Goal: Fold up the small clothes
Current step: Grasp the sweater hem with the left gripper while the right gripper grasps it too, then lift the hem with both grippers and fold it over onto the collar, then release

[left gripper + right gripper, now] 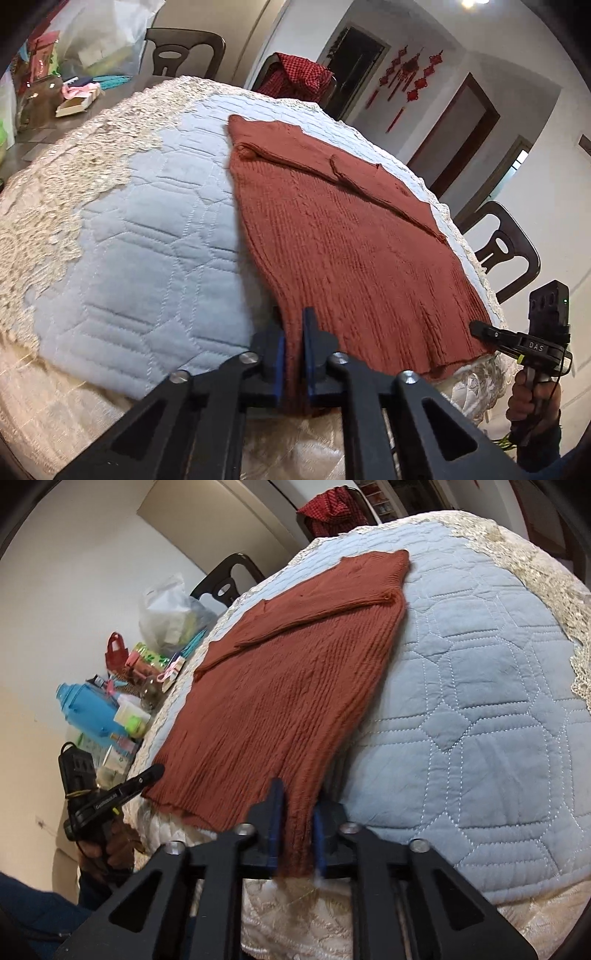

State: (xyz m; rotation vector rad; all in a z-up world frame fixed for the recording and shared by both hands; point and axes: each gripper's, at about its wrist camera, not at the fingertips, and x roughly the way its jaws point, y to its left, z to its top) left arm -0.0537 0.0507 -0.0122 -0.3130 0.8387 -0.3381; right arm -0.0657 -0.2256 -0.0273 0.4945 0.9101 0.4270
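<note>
A rust-red knitted sweater (351, 240) lies flat on a pale blue quilted cloth (147, 258), its sleeves folded across the far part. In the left wrist view, my left gripper (293, 317) is shut on the near hem at the sweater's left corner, fabric pinched between the blue pads. My right gripper (476, 326), held by a hand, meets the hem's right corner. In the right wrist view, the sweater (280, 672) runs away from my right gripper (298, 794), which is shut on the hem. The left gripper (159, 770) touches the hem's other corner.
A cream lace tablecloth (74, 184) lies under the quilt and hangs over the near edge. Dark chairs (509, 254) stand around the table, one draped with a red checked cloth (299, 74). A plastic bag (166, 609), a blue bottle (88, 709) and small boxes crowd one side.
</note>
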